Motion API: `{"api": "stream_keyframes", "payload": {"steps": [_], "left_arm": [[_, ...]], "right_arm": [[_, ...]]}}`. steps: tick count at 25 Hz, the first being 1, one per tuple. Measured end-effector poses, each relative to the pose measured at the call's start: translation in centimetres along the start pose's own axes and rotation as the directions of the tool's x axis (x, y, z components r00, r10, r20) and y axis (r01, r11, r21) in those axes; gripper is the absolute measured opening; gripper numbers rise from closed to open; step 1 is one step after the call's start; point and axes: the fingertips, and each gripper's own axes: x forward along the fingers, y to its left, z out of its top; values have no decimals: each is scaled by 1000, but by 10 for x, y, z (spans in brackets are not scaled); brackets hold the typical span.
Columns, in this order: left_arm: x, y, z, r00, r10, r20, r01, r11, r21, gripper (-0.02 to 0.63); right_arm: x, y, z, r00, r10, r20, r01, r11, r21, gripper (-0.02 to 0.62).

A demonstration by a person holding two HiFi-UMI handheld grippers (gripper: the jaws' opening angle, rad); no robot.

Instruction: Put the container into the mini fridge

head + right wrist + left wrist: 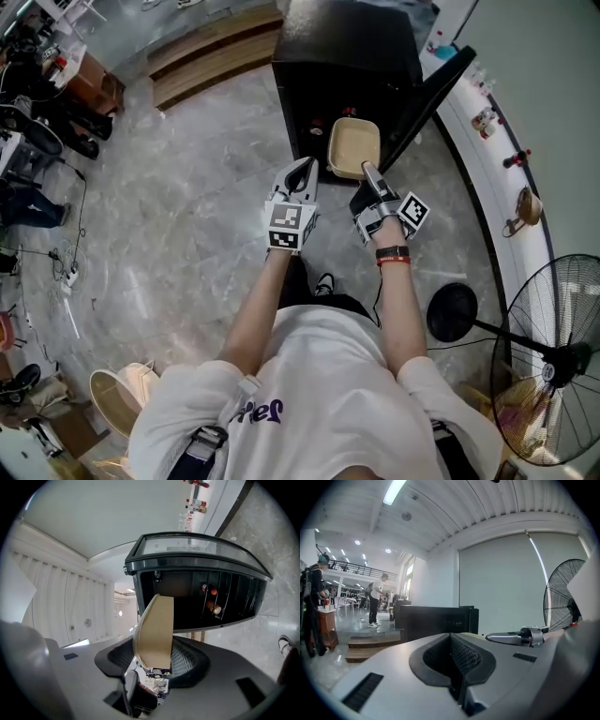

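A black mini fridge [345, 56] stands on the floor ahead of me with its door [429, 98] swung open to the right. My right gripper [368, 172] is shut on the near rim of a tan, shallow container [353, 148], which hangs just in front of the fridge's opening. In the right gripper view the container [154, 630] stands on edge between the pads of the right gripper [155, 663], and the dark fridge interior [187, 590] lies behind it. My left gripper [300, 175] hovers to the container's left, shut and empty; its pads [457, 660] meet, and the fridge [436, 620] is beyond.
Bottles [213, 601] sit in the door rack. A standing fan [553, 361] and its round base [452, 312] are at my right. Wooden steps [216, 52] lie left of the fridge. A wall ledge [502, 159] holds small items. A person [375, 601] stands far off.
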Motion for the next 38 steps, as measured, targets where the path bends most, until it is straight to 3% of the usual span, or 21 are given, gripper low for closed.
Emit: {"api": "stream_keyframes", "payload": {"steps": [6,12,25,38], "left_arm": [[21,37,-19,1000,-7,-21,6,1000,-19,20],[30,31,-28,999,-47,-9,46,999,-21,20],[72,59,-59,998,-56,-21,55,998,-44,20],[108,90,-92,996,-77,-53,75,996,-45,20]], "right_arm": [[43,-21,10,1000,10,12,-10,1000,-22,236],[48,-32,13,1000,18,2,-17,996,-89,236],[88,-78,21,999,-4,-44,0,995,-103,235],[141,-115,51,1000,-6,-22,3,994,-109,235]]}}
